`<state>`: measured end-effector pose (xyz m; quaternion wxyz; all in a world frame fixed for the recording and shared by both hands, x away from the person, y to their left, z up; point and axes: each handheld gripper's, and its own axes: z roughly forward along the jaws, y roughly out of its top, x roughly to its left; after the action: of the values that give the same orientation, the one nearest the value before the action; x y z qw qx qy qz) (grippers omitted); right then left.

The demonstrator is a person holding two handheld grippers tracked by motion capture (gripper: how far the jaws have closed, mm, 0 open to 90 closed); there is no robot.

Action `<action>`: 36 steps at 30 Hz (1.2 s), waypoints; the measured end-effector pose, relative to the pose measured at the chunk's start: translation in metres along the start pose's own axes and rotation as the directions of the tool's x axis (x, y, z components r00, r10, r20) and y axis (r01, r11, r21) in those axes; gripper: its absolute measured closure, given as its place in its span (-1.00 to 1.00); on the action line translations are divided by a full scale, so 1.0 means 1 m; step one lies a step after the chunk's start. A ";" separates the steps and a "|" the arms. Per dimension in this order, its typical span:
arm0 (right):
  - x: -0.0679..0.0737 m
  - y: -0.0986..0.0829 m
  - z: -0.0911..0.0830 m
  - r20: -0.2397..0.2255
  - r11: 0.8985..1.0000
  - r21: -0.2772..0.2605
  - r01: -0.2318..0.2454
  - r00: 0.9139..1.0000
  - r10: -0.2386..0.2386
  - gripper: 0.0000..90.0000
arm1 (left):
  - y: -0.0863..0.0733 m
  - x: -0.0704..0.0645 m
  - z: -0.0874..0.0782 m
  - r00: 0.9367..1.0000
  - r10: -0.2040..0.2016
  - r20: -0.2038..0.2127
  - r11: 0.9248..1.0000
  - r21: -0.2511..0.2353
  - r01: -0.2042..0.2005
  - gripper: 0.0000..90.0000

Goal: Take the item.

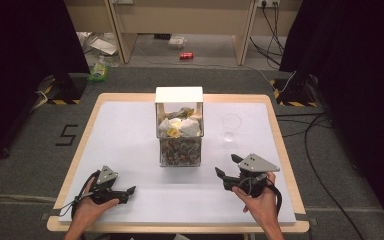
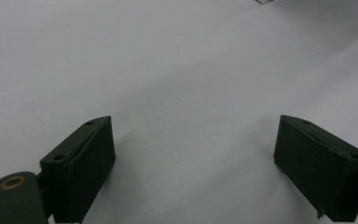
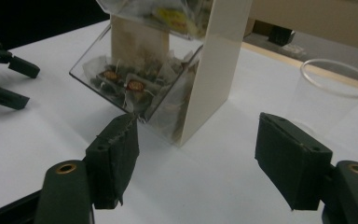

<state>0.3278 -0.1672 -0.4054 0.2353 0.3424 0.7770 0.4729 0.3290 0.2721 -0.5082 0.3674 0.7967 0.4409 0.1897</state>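
Note:
A tall tea-bag dispenser (image 1: 179, 131) with a white top and clear bins stands at the middle of the table; the right gripper view shows its lower bin (image 3: 135, 86) full of wrapped tea bags. A clear plastic cup (image 1: 231, 126) stands just right of it, upright and empty (image 3: 328, 100). My left gripper (image 1: 125, 195) rests near the front left, open over bare white sheet (image 2: 193, 168). My right gripper (image 1: 227, 165) is open at the front right, pointing at the dispenser's corner (image 3: 196, 158), with nothing between its jaws.
A white sheet (image 1: 130, 140) covers the wooden table. Beyond the far edge lie floor clutter, a red can (image 1: 186, 55) and cables. Black curtains hang on both sides. The left gripper (image 3: 9, 79) shows far off in the right gripper view.

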 end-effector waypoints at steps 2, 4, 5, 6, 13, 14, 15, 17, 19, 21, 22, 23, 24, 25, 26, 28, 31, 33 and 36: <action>0.000 0.005 -0.001 0.002 1.000 -0.012 0.001 1.000 -0.001 -0.30 | 0.000 0.000 0.000 1.000 0.000 0.000 1.000 -0.001 0.000 -0.75; -0.001 0.011 -0.002 0.005 1.000 -0.030 0.000 1.000 0.000 -0.27 | 0.000 0.000 0.000 1.000 -0.001 0.000 1.000 -0.001 0.001 -0.75; -0.001 0.011 -0.002 0.005 1.000 -0.030 0.000 1.000 0.000 -0.27 | 0.000 0.000 0.000 1.000 0.000 0.000 1.000 -0.001 0.000 -0.75; -0.001 0.015 -0.003 0.003 0.999 -0.041 0.001 1.000 0.000 -0.26 | 0.000 0.000 0.000 1.000 -0.001 0.000 1.000 -0.001 0.001 -0.75; 0.002 0.029 -0.005 -0.007 0.997 -0.075 0.023 1.000 -0.024 -0.19 | 0.000 0.000 0.000 1.000 -0.001 0.000 1.000 -0.001 0.001 -0.75; 0.003 0.031 -0.005 -0.009 0.997 -0.078 0.025 1.000 -0.025 -0.19 | 0.000 0.000 0.000 1.000 0.000 -0.001 1.000 -0.001 0.000 -0.75; 0.004 0.033 -0.006 -0.008 0.996 -0.082 0.027 1.000 -0.028 -0.19 | 0.000 0.000 0.000 1.000 0.000 -0.001 1.000 -0.001 0.000 -0.75; 0.005 0.037 -0.006 -0.010 0.995 -0.093 0.031 0.999 -0.033 -0.19 | 0.000 0.000 0.000 1.000 0.000 0.000 1.000 -0.001 0.000 -0.75; 0.006 0.040 -0.007 -0.012 0.995 -0.098 0.032 0.999 -0.034 -0.18 | 0.000 0.000 0.000 1.000 0.000 -0.001 1.000 -0.001 0.000 -0.75; 0.007 0.044 -0.007 -0.016 0.994 -0.106 0.036 0.999 -0.038 -0.16 | 0.000 0.000 0.000 1.000 0.000 -0.001 1.000 -0.001 0.000 -0.75; 0.008 0.047 -0.006 -0.017 0.993 -0.111 0.039 0.999 -0.041 -0.15 | 0.000 0.000 0.000 1.000 0.000 -0.001 1.000 -0.001 0.000 -0.75; 0.008 0.049 -0.006 -0.018 0.993 -0.114 0.040 0.999 -0.043 -0.15 | 0.000 0.000 0.000 1.000 -0.001 0.000 1.000 -0.001 0.001 -0.75; 0.008 0.050 -0.005 -0.020 0.992 -0.117 0.040 0.999 -0.043 -0.14 | 0.000 0.000 0.000 1.000 0.000 -0.001 1.000 -0.001 0.000 -0.75; 0.008 0.050 -0.005 -0.020 0.992 -0.117 0.040 0.999 -0.043 -0.14 | 0.000 0.000 0.000 1.000 0.000 -0.001 1.000 -0.001 0.000 -0.75; 0.009 0.052 -0.004 -0.026 0.992 -0.119 0.037 0.999 -0.041 -0.13 | 0.000 0.000 0.000 1.000 0.000 -0.001 1.000 -0.001 0.000 -0.75; 0.010 0.054 -0.003 -0.030 0.992 -0.120 0.033 0.999 -0.037 -0.12 | 0.000 0.000 0.000 1.000 0.000 0.000 1.000 -0.001 0.000 -0.75; 0.012 0.057 -0.002 -0.031 0.991 -0.125 0.041 0.999 -0.045 -0.11 | 0.000 0.000 0.000 1.000 0.000 0.000 1.000 -0.001 0.000 -0.75; 0.013 0.062 -0.002 -0.032 0.990 -0.135 0.048 0.998 -0.053 -0.09 | 0.000 0.000 0.000 1.000 0.000 -0.001 1.000 0.000 0.000 -0.75; 0.015 0.067 -0.001 -0.038 0.988 -0.144 0.052 0.998 -0.058 -0.07 | 0.000 0.000 0.000 1.000 0.000 0.000 1.000 -0.001 0.000 -0.75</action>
<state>0.3382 -0.1348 -0.3455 0.2558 0.2928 0.7551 0.5278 0.3290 0.2720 -0.5083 0.3677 0.7966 0.4407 0.1899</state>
